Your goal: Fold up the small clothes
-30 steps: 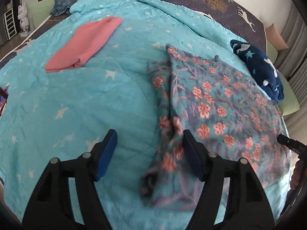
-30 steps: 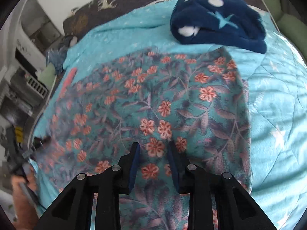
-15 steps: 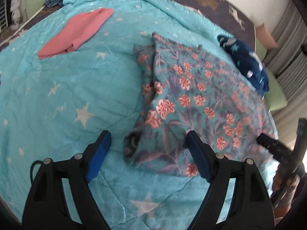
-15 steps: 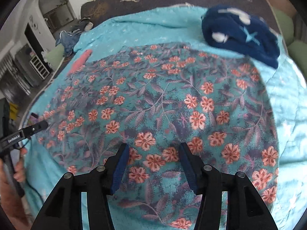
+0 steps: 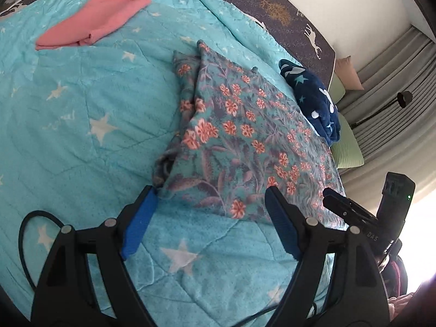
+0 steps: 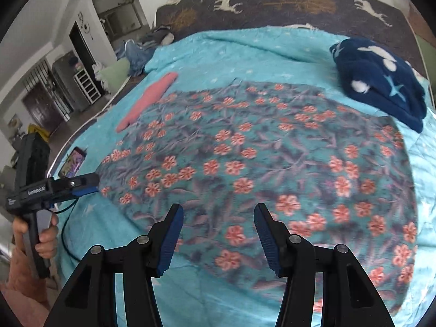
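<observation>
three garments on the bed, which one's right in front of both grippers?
The floral garment, spread flat just ahead of the open left gripper and right gripper. The pink one and navy starred one lie farther off.

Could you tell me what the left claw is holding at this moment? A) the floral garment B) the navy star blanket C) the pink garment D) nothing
D: the left claw is open and empty, its jaws spread above the near edge of the floral garment without gripping it.

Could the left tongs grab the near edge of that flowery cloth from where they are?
Probably yes: the left tongs stand open just short of the flowery cloth, whose near edge lies flat on the blanket with nothing between.
</observation>
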`<state>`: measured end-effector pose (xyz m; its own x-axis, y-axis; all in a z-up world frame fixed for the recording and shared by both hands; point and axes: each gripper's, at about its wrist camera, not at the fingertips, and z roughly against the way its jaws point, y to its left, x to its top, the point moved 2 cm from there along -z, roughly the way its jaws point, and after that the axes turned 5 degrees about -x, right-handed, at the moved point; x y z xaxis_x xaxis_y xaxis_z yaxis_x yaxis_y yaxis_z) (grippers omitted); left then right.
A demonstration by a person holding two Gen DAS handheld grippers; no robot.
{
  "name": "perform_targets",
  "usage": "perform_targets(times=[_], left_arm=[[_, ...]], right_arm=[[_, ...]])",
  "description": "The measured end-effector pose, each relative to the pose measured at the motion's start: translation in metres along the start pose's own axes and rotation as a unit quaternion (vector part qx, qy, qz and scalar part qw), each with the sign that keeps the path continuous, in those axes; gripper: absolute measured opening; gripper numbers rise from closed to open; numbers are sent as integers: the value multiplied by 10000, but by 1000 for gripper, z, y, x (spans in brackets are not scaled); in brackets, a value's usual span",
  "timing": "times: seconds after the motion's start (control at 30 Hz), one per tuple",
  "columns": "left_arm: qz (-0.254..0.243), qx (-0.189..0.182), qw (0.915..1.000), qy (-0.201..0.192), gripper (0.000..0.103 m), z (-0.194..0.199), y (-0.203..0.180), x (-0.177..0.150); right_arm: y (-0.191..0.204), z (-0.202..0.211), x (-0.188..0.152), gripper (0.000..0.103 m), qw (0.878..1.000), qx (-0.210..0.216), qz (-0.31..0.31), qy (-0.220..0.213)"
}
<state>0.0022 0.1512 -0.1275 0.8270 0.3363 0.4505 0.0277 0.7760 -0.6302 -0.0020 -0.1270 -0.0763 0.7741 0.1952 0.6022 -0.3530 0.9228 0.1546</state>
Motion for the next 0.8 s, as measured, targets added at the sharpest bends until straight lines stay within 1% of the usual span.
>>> perform_targets(times=[0.13,0.23,0.27,0.3,0.37,0.43,0.57,0.67,0.73,0.8], left_arm=[[122,-108,9998,-63,81,8,5,1],[227,84,9992,-311,81,22,14,5],[264,124,9989,-367,81,26,18,7],[310,196,9983,-446,81,32,21,9],[320,359,9974,-545,82,39,26,11],[356,544,9955,-691,82,47,32,13],[405,658,9930,-895,84,57,42,14],[355,785,9911,-1016,85,64,47,13],[295,882,9897,-1091,87,69,51,12],[269,940,9880,-1196,90,72,55,12]], right_arm=[[-1,-1,-2,56,9997,-225,93,43],[12,0,-1,56,9987,-229,442,90],[20,2,-2,57,9979,-199,608,85],[35,2,0,58,9957,-141,915,63],[58,0,1,67,9904,-39,1378,17],[93,-8,2,67,9809,45,1944,-5],[142,-32,1,67,9651,177,2614,50],[175,-53,-3,67,9514,26,3077,91],[188,-61,-6,67,9431,-57,3323,85],[195,-70,-7,67,9387,-213,3440,62]])
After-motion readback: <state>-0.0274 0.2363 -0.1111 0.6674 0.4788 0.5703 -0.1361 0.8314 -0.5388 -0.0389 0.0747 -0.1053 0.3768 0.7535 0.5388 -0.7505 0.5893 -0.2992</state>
